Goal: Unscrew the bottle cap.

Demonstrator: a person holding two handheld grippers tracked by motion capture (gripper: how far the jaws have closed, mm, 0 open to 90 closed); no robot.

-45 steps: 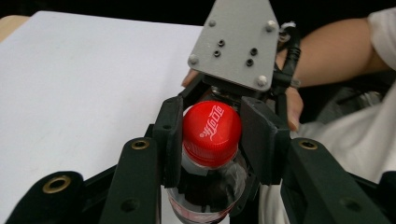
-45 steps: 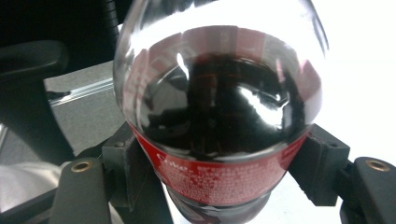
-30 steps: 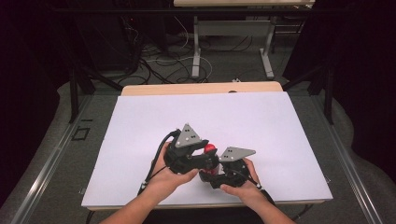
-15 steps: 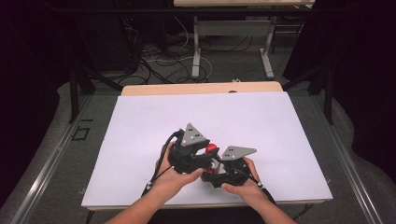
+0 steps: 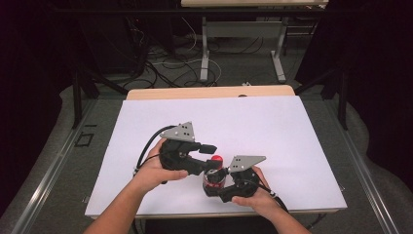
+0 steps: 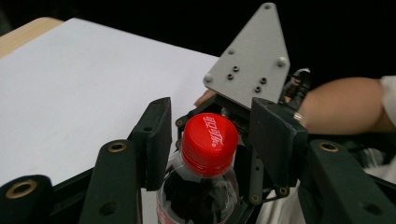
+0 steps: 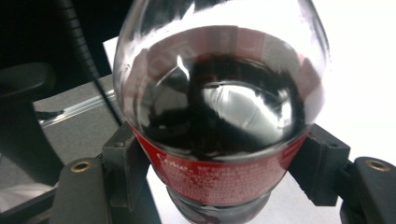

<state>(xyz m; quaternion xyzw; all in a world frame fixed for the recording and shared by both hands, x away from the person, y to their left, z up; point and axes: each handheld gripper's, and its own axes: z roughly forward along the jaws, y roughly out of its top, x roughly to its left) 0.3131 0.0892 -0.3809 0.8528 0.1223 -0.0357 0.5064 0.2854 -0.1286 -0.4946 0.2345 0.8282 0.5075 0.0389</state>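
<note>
Clamping bottle (image 7: 219, 140) by label band, right gripper (image 5: 220, 187) steadies it near front edge of surface (image 5: 272, 126); left gripper (image 6: 210, 144), jaws just opening, brackets red cap (image 6: 208, 142) without pressing, so cap can be regripped.

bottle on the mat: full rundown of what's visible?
The bottle is small, clear plastic, holding dark cola, with a red label band carrying white print and a red screw cap with white lettering, still on. It looks upright near the front edge of the white mat. The right claw is clamped on its label band. The left claw straddles the cap, its jaws having just opened, with gaps either side.
</note>
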